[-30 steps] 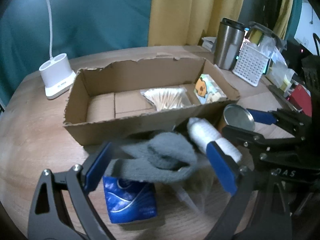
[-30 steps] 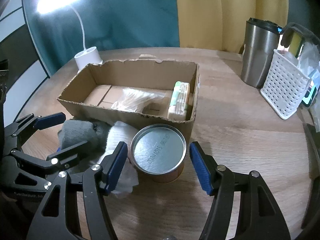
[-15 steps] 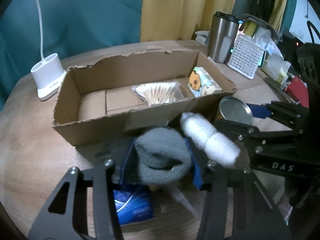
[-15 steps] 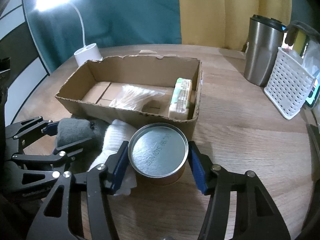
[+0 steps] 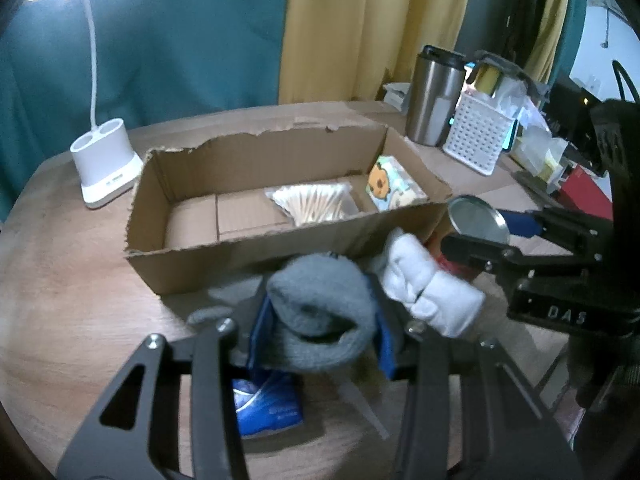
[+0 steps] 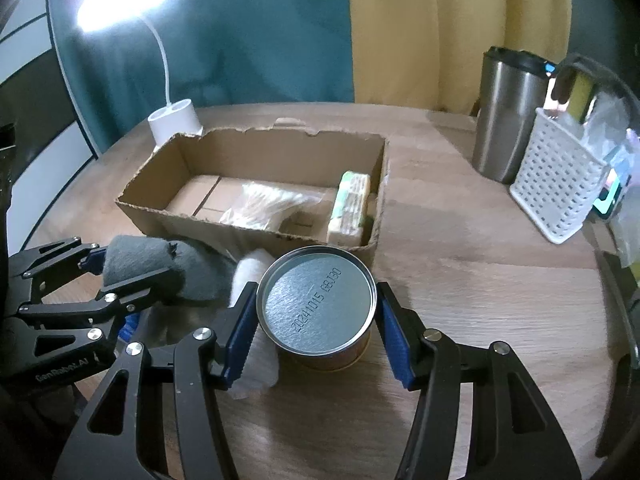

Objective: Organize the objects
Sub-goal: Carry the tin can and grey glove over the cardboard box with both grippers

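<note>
- On the round wooden table [image 6: 460, 264], just in front of the torn-edged open cardboard box [image 5: 256, 256], both grippers work side by side.
- Left gripper [image 5: 318, 336]: jaws have just closed – blue pads clamp a rolled grey knitted sock [image 5: 320, 316] from both sides; the sock's tail trails left onto the table.
- White rolled sock [image 5: 428, 288] lies just right of the grey one, touching it, leaning toward the box's front wall.
- Blue plastic packet [image 5: 268, 408] sits flat on the table beneath the left gripper.
- Right gripper [image 6: 316, 320]: jaws have just narrowed; blue pads press both sides of a round tin can with a plain silver lid [image 6: 316, 304], date code stamped on the lid. Can stands upright at the box's near right corner.
- Inside the box – a clear bag of wooden cotton swabs [image 5: 310, 204] near the middle, a tissue pack with an orange cartoon print [image 5: 394, 188] standing on edge at the right end.
- Behind the box, left: white lamp base [image 5: 106, 168] with a thin bent neck, lamp lit.
- Far right: steel tumbler with black lid [image 6: 508, 116], touching or just beside a white perforated plastic basket [image 6: 556, 188].
</note>
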{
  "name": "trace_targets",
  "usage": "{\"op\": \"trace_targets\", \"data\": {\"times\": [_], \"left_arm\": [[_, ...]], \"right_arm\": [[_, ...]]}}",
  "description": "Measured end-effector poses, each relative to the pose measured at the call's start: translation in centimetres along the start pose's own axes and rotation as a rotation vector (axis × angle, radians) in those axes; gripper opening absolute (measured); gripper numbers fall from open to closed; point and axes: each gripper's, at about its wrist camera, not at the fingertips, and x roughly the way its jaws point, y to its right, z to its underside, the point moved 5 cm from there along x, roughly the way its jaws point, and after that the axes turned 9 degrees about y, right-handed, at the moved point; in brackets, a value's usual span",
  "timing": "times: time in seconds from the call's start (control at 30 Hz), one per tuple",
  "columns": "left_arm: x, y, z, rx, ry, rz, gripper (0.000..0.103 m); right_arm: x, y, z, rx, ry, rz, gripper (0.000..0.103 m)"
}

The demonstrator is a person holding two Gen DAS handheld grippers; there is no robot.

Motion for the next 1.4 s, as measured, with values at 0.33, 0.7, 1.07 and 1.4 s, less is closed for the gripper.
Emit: {"op": "trace_targets", "data": {"times": [0.33, 0.7, 1.07, 1.4], "left_arm": [[-2.5, -0.4, -1.0, -0.01, 0.06, 0.006, 0.044], [-4.5, -0.9, -2.1, 0.002, 0.112, 0.005, 0.044], [-5.6, -1.8, -3.5, -0.009, 0.15, -0.003, 0.044], [-6.1, -3.3, -4.7, -0.037, 0.174, -0.021, 0.044]], "right_arm": [[-2.2, 0.3, -1.0, -0.009, 0.045, 0.039, 0.06], [-3.8, -0.5, -2.1, -0.025, 0.082, 0.044, 0.06], [-4.8, -1.0, -3.7, -0.042, 0.111, 0.042, 0.06], [-4.6, -1.5, -4.6, -0.061, 0.117, 0.034, 0.06]]}}
